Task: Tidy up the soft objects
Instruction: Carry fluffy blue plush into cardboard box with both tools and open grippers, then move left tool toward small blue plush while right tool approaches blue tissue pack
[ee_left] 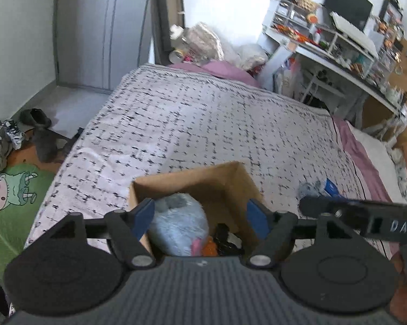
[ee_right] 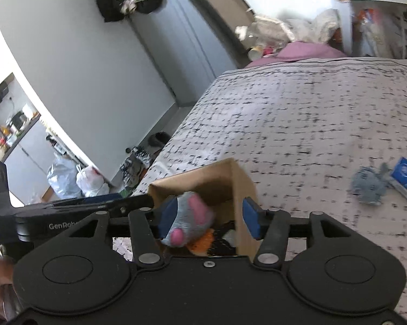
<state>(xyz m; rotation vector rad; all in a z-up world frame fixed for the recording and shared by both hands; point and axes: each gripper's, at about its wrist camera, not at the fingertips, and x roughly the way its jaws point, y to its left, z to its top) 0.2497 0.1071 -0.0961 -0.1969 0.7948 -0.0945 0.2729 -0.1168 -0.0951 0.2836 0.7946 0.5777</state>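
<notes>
a bedroom, with a checked bedspread (ee_left: 203, 124) as work surface. nearest, both tools spread and pinching nothing: left gripper (ee_left: 200, 216) and right gripper (ee_right: 209, 216) above a cardboard box (ee_left: 222, 181). inside, already stowed, a blue plush toy (ee_left: 176, 224) with pink ears. farther right, unpacked, a grey plush (ee_right: 368, 187) beside a blue packet (ee_right: 405, 176). likely one pickup left.

Shoes (ee_left: 7, 140) are seen on the floor. A dark screen (ee_left: 348, 4) is set on a messy desk (ee_left: 339, 67). Plastic bags (ee_right: 76, 180) are piled by the doorway.
</notes>
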